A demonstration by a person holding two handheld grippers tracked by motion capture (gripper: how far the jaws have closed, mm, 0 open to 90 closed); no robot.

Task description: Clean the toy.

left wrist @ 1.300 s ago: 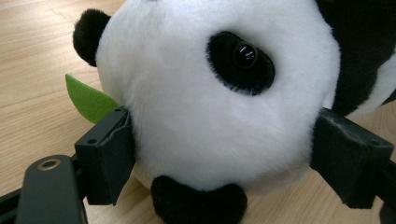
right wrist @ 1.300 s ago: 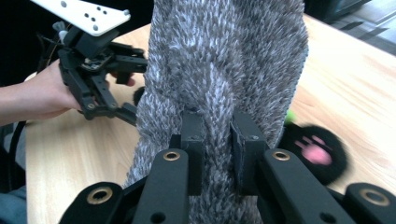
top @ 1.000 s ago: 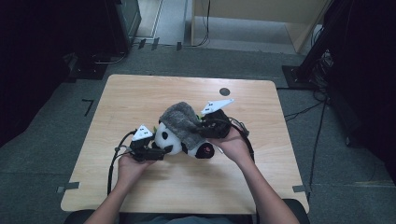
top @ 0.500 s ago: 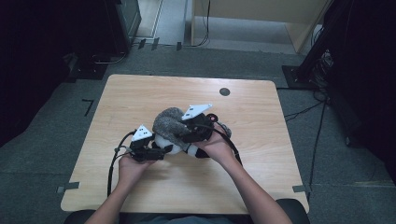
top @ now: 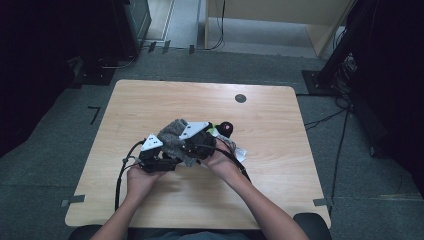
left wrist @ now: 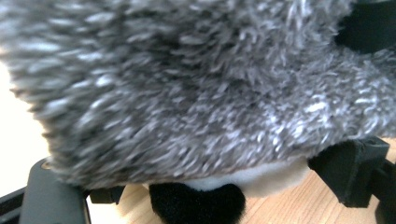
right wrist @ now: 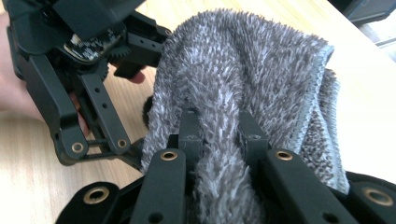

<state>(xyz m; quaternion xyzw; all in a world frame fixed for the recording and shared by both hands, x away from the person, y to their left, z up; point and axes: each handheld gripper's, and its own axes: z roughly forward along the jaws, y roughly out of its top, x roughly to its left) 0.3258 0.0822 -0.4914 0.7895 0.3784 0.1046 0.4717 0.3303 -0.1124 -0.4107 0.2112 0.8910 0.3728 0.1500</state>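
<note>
No readable writing anywhere, not even on the white tag. The fluffy grey plush toy sits mid-table on the light wood table, dark carpet around. Right gripper is pinching a fold of its fur, left gripper jaws spread wide round its underside

Black tools, brass screws, grey triangular plates.
</note>
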